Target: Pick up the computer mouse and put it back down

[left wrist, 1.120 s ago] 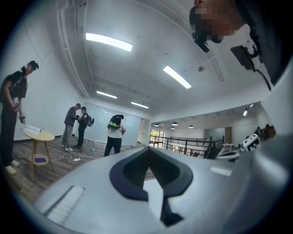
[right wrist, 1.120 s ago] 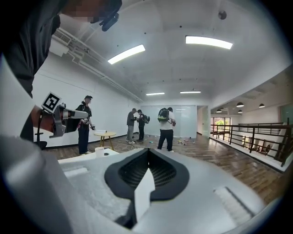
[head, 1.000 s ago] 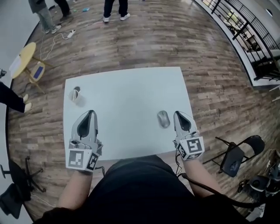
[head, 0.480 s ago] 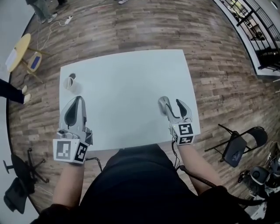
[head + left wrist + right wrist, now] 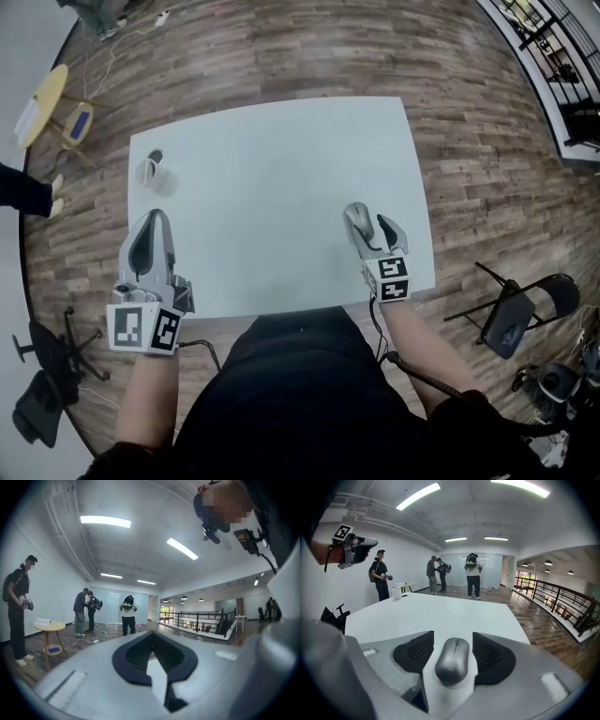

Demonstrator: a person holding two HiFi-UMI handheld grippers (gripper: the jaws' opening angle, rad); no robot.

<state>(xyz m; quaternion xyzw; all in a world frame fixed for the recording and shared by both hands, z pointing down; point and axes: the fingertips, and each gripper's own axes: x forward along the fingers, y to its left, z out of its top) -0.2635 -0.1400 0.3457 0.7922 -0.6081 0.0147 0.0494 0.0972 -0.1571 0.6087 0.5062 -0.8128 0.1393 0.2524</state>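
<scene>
A grey computer mouse (image 5: 354, 218) (image 5: 452, 660) lies on the white table (image 5: 272, 178) near its right front corner. My right gripper (image 5: 368, 227) (image 5: 452, 638) points slantwise down at it with one jaw on each side. Those jaws have just been opening, and a narrow gap shows between each black pad (image 5: 415, 654) and the mouse, so the gripper is open. My left gripper (image 5: 154, 220) (image 5: 151, 634) hovers level over the table's left front edge, shut on nothing. It also shows high at the left of the right gripper view as the left gripper (image 5: 352, 544).
A white cup (image 5: 155, 173) (image 5: 397, 593) stands at the table's far left. A folding chair (image 5: 511, 319) is on the wooden floor to the right, and a small yellow round table (image 5: 42, 103) (image 5: 49, 627) to the left. Several people (image 5: 471, 576) stand beyond the table.
The right gripper, earlier shut and just right of the mouse, has come down with its jaws spread, one on each side of the mouse. The left gripper has hardly moved.
</scene>
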